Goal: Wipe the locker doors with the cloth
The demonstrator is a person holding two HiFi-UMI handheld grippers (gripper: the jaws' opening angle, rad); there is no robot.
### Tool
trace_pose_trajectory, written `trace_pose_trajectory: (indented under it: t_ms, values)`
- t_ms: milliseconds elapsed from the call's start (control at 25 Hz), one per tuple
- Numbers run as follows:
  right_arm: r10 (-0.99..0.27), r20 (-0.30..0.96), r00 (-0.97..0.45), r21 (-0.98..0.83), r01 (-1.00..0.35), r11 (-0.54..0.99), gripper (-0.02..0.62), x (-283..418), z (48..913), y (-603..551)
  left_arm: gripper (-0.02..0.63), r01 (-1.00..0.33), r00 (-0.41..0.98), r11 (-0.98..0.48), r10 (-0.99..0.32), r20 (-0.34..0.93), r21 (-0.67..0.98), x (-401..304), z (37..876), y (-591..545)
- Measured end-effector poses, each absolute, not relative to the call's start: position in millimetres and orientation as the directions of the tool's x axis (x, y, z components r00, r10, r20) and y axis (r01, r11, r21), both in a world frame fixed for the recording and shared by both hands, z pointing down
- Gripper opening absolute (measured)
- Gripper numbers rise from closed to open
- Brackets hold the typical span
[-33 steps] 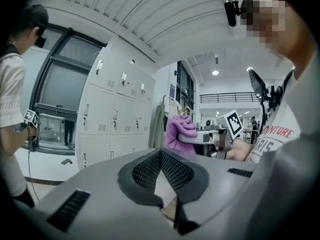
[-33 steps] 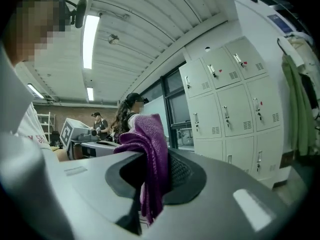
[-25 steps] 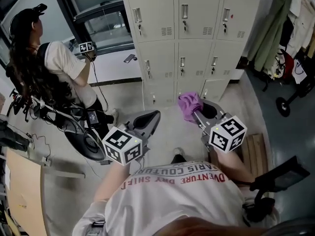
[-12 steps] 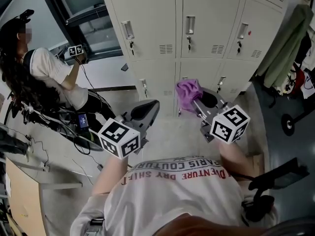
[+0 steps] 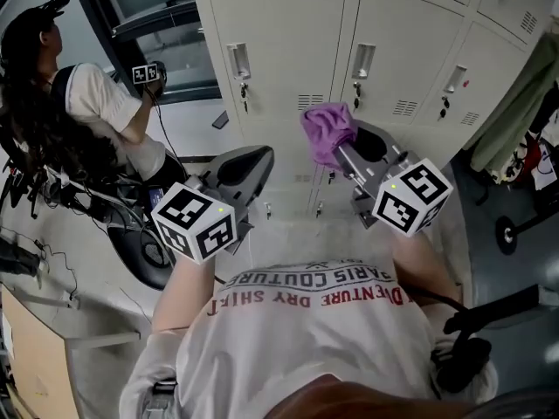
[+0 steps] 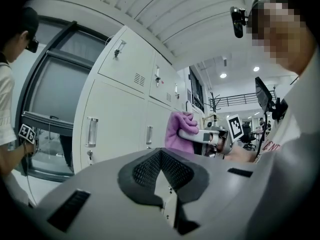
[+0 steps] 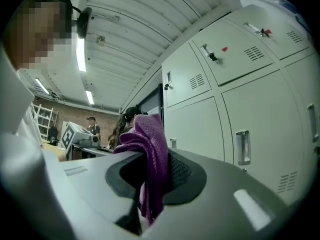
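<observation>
A bank of pale lockers (image 5: 288,51) is seen ahead, each door fitted with a handle, a lock and a small vent. At the far left a seated person (image 5: 87,120) is seen beside a dark-framed window, with a marker cube held up. Both grippers are raised in front of the locker doors. The left gripper (image 5: 249,160) is held lower and to the left; its jaws are closed together with nothing between them. The right gripper (image 5: 341,151) is held higher, its jaws clamped on the cloth (image 5: 327,129). The purple cloth is bunched above the jaw tips and is seen against the middle locker doors; whether a door is touched cannot be told. A fold of it hangs down between the jaws in the right gripper view.
</observation>
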State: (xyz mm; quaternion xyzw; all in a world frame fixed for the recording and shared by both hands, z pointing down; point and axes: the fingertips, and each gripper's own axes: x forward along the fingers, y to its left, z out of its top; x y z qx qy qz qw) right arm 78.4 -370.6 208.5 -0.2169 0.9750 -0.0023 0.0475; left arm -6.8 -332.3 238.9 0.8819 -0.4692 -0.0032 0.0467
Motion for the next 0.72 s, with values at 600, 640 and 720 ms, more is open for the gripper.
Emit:
trace_pose_trajectory:
  t_ms: [600,640,720]
  values:
    - [-0.463,-0.093,-0.882,-0.034,-0.461,0.886,0.054,-6,199,-468,0.0,-0.766,0.642,-0.64,-0.764,0.064,0.056,-83,225,-443]
    - [-0.467,-0.09,-0.88,-0.029,-0.467,0.884,0.054,-10,199,-471,0.0,-0.762,0.648,-0.645,-0.759,0.061,0.055,-86,225,-446]
    - [-0.465,-0.096,-0.88,-0.024,-0.465,0.885,0.054,-20,196,-476,0.0,-0.756,0.655,-0.653,-0.754,0.055,0.053,-94,223,-450]
